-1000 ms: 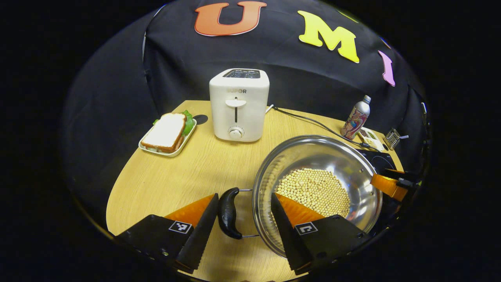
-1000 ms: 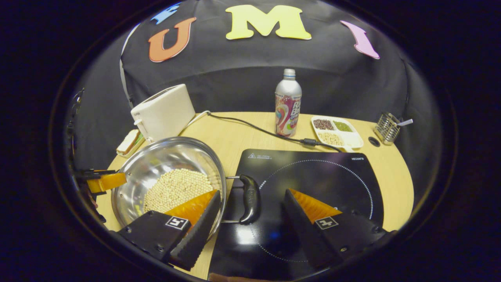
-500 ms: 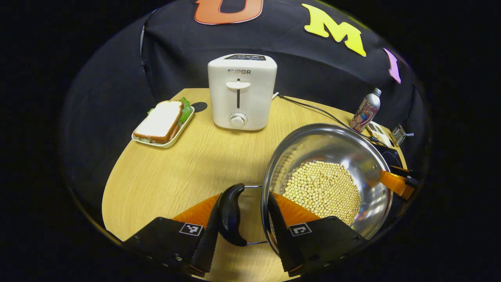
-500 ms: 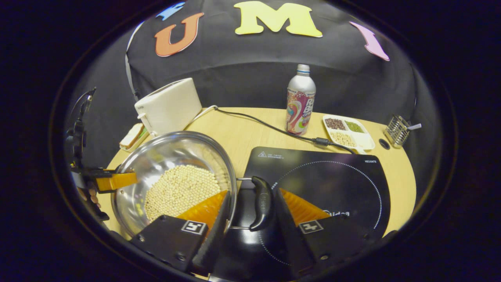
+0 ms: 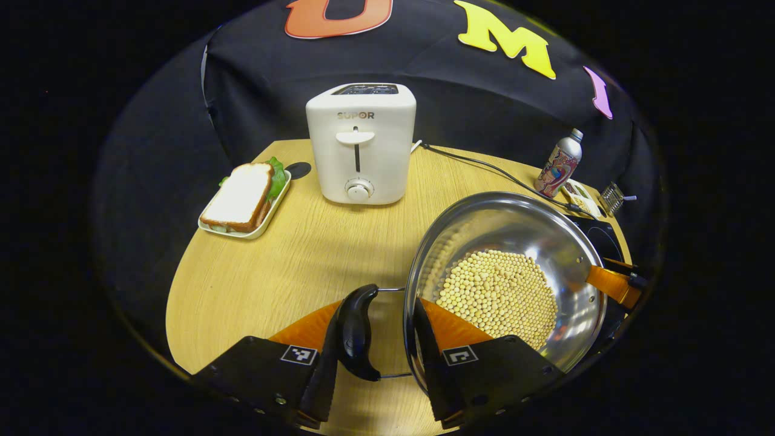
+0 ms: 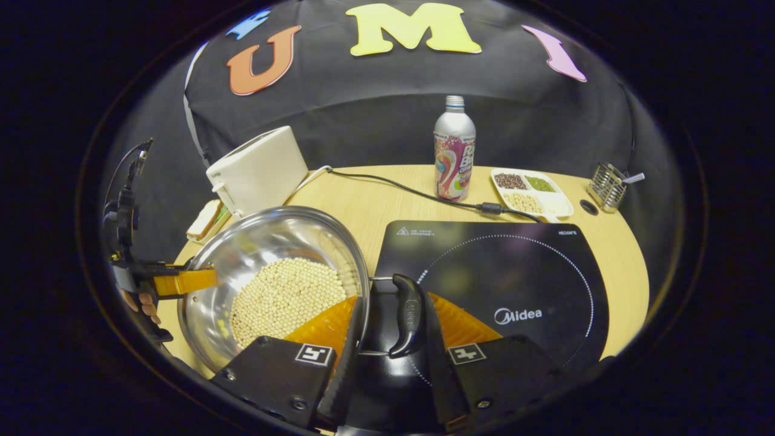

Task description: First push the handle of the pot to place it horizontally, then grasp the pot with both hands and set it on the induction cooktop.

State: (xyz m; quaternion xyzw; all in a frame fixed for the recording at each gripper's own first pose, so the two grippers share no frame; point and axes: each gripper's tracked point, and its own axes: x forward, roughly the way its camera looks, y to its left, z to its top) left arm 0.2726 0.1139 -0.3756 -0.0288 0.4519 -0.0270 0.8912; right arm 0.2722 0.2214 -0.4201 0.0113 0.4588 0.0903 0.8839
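A steel pot (image 5: pixel 533 236) holding pale soybeans (image 5: pixel 496 293) stands at the table's near side, its two black handles out to either side. My left gripper (image 5: pixel 375 309) is shut on the left handle (image 5: pixel 357 333); one finger presses the grip's outer side, the other reaches over the rim. In the right gripper view, my right gripper (image 6: pixel 392 300) is shut the same way on the right handle (image 6: pixel 407 315), which hangs over the edge of the black induction cooktop (image 6: pixel 484 266). The pot (image 6: pixel 266 242) lies left of the cooktop. A hand (image 6: pixel 142 303) holds the left gripper's orange finger (image 6: pixel 181 281) at the far rim.
A white toaster (image 5: pixel 361 145) and a sandwich on a tray (image 5: pixel 242 197) stand behind the pot. A bottle (image 6: pixel 453 151), a divided dish of beans (image 6: pixel 531 192), a wire holder (image 6: pixel 607 186) and a black cable (image 6: pixel 424 197) lie behind the cooktop.
Both grippers went from open beside the handles to shut on them; the right closed last. Both views shifted slightly with the hands.
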